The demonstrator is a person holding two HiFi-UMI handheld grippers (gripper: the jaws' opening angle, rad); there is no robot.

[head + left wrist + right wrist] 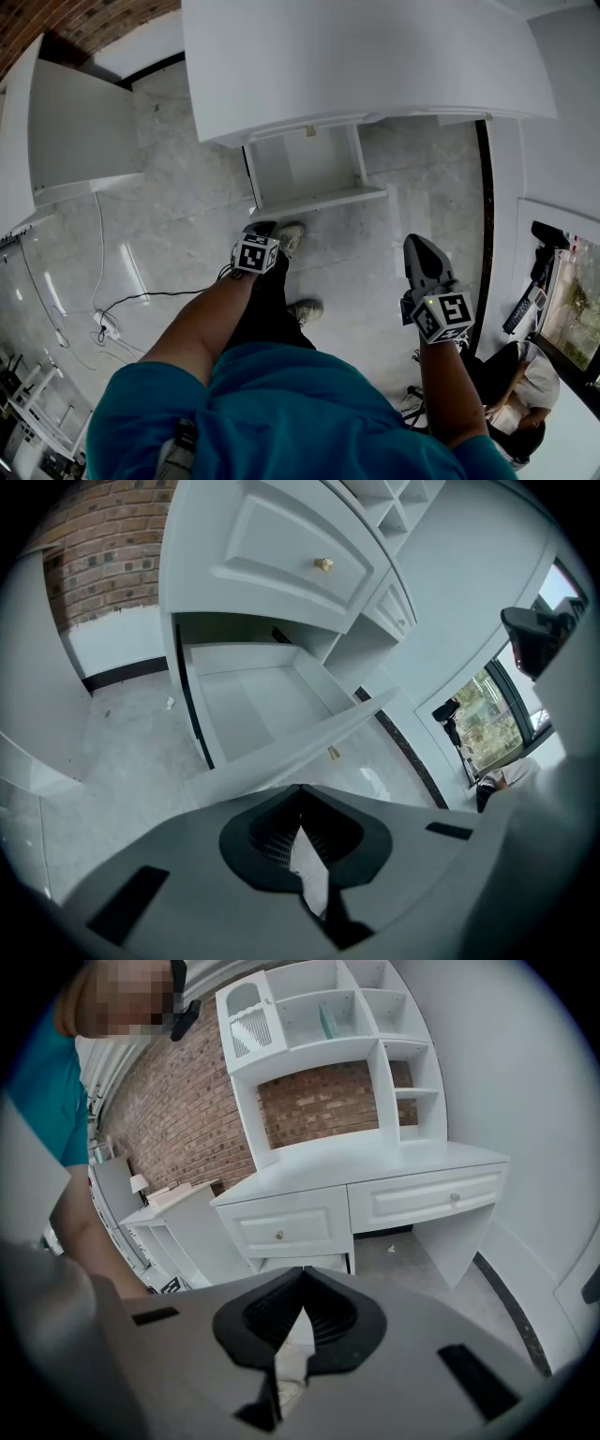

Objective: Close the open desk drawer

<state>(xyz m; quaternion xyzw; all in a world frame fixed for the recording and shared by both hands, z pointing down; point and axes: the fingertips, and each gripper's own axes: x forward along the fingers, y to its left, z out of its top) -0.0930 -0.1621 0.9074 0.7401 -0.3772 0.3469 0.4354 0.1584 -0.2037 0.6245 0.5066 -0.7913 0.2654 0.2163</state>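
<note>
The head view looks steeply down from high up on the open drawer (314, 173), top middle, and the floor (187, 216). The left gripper view sits low and close, looking up at that drawer (248, 705). The right gripper view stands farther back and sees the whole counter (366, 1162). All three share the drawer (305, 1263).

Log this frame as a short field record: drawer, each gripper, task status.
Drawer: lower desk drawer pulled out, looks empty
Top drawers: top drawers shut
Left gripper: left gripper jaws together, empty, close to the drawer front, not touching
Right gripper: right gripper jaws together, empty, farther back on the right
Task status: closing push not yet begun
</note>
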